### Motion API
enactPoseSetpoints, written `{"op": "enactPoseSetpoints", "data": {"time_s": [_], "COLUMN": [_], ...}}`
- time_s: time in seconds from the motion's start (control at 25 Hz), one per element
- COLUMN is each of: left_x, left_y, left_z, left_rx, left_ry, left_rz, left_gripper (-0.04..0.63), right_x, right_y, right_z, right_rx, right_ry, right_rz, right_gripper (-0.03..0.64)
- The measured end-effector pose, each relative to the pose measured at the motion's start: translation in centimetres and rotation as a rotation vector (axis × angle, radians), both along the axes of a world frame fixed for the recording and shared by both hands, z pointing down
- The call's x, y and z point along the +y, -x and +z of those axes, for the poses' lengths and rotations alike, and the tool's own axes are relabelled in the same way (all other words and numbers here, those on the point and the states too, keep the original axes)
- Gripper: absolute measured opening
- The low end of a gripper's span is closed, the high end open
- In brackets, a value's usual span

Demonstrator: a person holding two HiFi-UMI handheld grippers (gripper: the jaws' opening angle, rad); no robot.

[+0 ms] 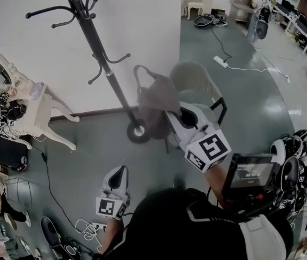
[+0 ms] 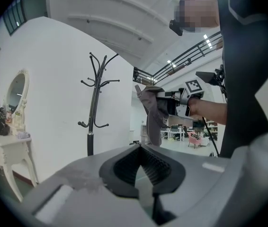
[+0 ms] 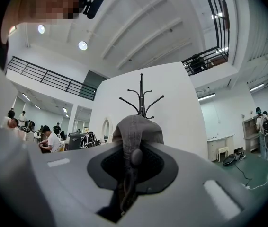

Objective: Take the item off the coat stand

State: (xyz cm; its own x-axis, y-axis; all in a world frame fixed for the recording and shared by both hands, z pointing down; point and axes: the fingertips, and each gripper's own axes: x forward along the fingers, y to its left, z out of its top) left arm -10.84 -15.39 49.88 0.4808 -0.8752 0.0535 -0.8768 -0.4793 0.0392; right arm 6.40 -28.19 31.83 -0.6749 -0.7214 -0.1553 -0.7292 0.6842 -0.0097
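The grey cap [image 1: 156,99] is off the coat stand [image 2: 90,143]. It is clenched in my right fingers [image 3: 160,167], its crown draping over their tips and a fold of cloth pressed between them. It hangs in the air just right of the pole and above the stand's round base [image 1: 139,131], touching neither. My left fingers [image 2: 124,167] are closed tip to tip on nothing, low by my body and well apart from the cap.

Open grey-green floor [image 1: 88,145] spreads to the right towards distant desks. The white wall [image 1: 142,15] stands close behind the stand, and a white dressing table [image 1: 34,112] sits along it to the left. The cap covers part of a rounded grey shape [image 1: 197,77] behind it, which I cannot make out. My own fingers hide the cap's lower edge.
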Motion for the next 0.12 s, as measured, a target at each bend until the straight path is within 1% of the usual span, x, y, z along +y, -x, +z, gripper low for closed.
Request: {"op": "enactPoseSetpoints", "data": {"time_s": [0.12], "left_x": [-0.13], "left_y": [0.32], "left_z": [0.1], "left_rx": [-0.004], "left_ry": [0.0], "left_rz": [-0.007], "left_gripper": [0.035], "right_x": [-0.19], "right_y": [-0.06], "right_z": [-0.16], "right_rx": [-0.001], "right_ry": [0.005], "right_rz": [-0.002], "right_gripper": [0.035]}}
